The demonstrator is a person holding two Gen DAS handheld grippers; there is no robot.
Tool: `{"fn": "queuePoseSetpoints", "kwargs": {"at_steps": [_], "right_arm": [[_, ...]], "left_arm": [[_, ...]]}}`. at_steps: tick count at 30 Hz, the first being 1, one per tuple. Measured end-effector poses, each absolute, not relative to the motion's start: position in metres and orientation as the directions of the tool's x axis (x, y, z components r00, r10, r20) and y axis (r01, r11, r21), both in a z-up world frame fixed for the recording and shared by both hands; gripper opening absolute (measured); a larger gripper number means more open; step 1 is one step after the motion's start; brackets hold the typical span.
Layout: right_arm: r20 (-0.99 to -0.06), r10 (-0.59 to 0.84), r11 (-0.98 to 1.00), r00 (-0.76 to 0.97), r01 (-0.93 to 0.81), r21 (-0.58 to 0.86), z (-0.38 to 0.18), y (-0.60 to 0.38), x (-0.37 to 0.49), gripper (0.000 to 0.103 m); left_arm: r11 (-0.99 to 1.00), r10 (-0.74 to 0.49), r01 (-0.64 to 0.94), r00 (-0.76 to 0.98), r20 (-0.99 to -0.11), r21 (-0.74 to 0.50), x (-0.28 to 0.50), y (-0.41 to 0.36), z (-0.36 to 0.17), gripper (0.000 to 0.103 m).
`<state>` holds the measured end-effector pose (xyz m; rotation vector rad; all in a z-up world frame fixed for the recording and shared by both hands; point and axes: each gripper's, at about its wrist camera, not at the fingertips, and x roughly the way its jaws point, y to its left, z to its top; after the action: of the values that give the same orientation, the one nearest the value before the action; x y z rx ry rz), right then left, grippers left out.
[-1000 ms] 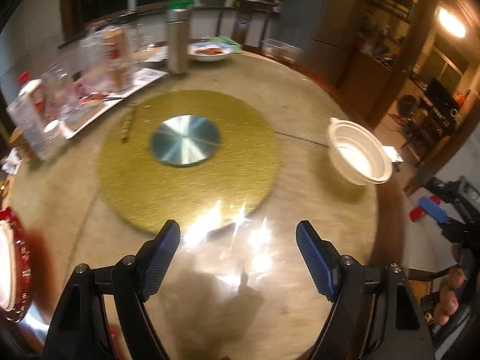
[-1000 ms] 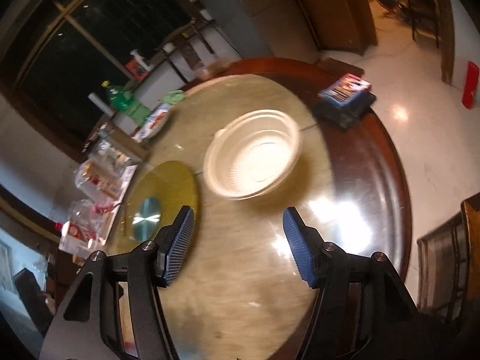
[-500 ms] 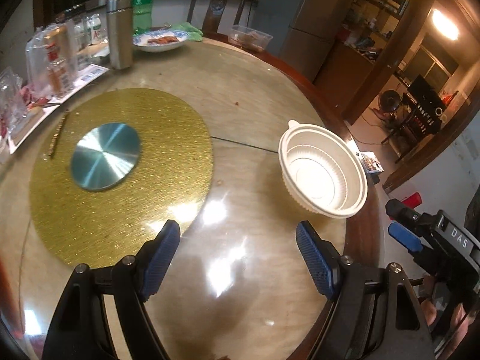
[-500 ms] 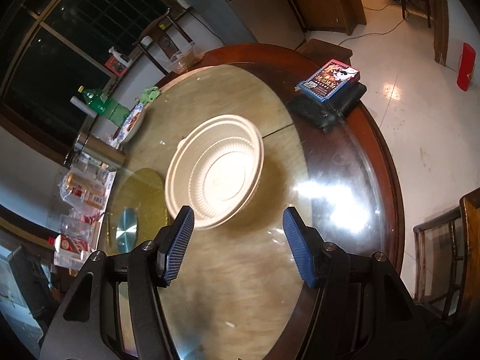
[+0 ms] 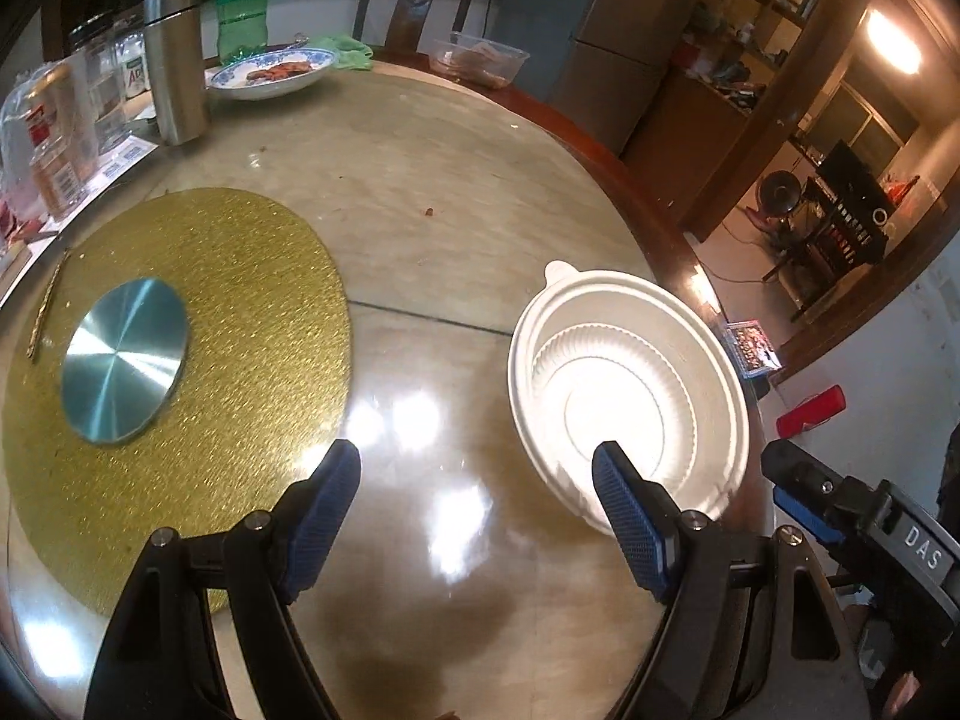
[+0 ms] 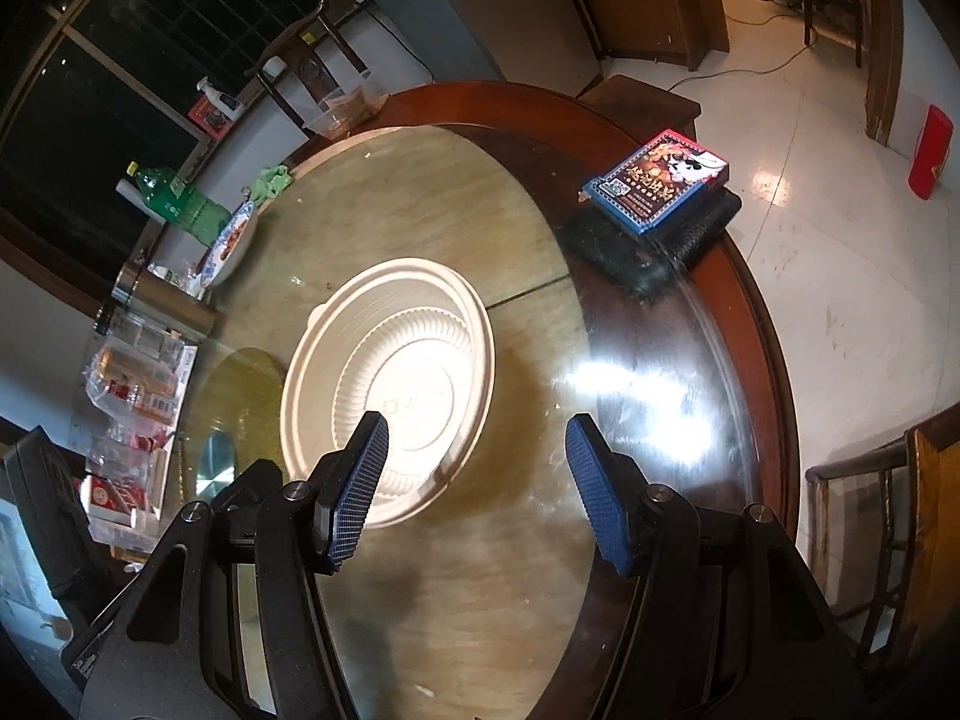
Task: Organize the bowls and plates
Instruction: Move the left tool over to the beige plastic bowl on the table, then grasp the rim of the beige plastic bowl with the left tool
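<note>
Both my tongs are spread wide and hold nothing: left gripper (image 5: 477,507), right gripper (image 6: 477,483), blue ribbed pads. White ribbed plastic bowl (image 5: 627,393) sits upright on the glossy round table (image 5: 420,192), near its dark wood rim, beside the glittery gold disc (image 5: 240,300) with brushed-metal hub (image 5: 123,360).

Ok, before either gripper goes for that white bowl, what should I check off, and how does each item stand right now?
1. White bowl upright and empty: ok.
2. Left gripper open, nothing between its fingers: ok.
3. Right gripper open, nothing between its fingers: ok.
4. Bowl rim between a pair of fingers: not ok; in both views one pad overlaps the near rim, but the gap sits beside the bowl.
5. Contact with the bowl: cannot tell.
6. Table around the bowl free of clutter: ok; the gold disc lies apart.
</note>
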<state>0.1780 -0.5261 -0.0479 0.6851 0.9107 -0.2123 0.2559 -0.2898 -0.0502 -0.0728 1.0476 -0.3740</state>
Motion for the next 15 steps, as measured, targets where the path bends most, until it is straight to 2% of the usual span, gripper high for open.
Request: {"fn": "queuePoseSetpoints", "kwargs": {"at_steps": [11, 15], "right_arm": [[-0.812, 0.09, 0.787, 0.576, 0.459, 0.413, -0.059, -0.525, 0.194, 0.061], [-0.814, 0.09, 0.786, 0.575, 0.46, 0.412, -0.062, -0.526, 0.198, 0.054]], "left_arm": [[0.937, -0.323, 0.273, 0.447, -0.834, -0.217, 0.267, -0.305, -0.057, 0.08], [0.94, -0.314, 0.267, 0.437, -0.843, -0.212, 0.272, -0.311, -0.064, 0.08]]}}
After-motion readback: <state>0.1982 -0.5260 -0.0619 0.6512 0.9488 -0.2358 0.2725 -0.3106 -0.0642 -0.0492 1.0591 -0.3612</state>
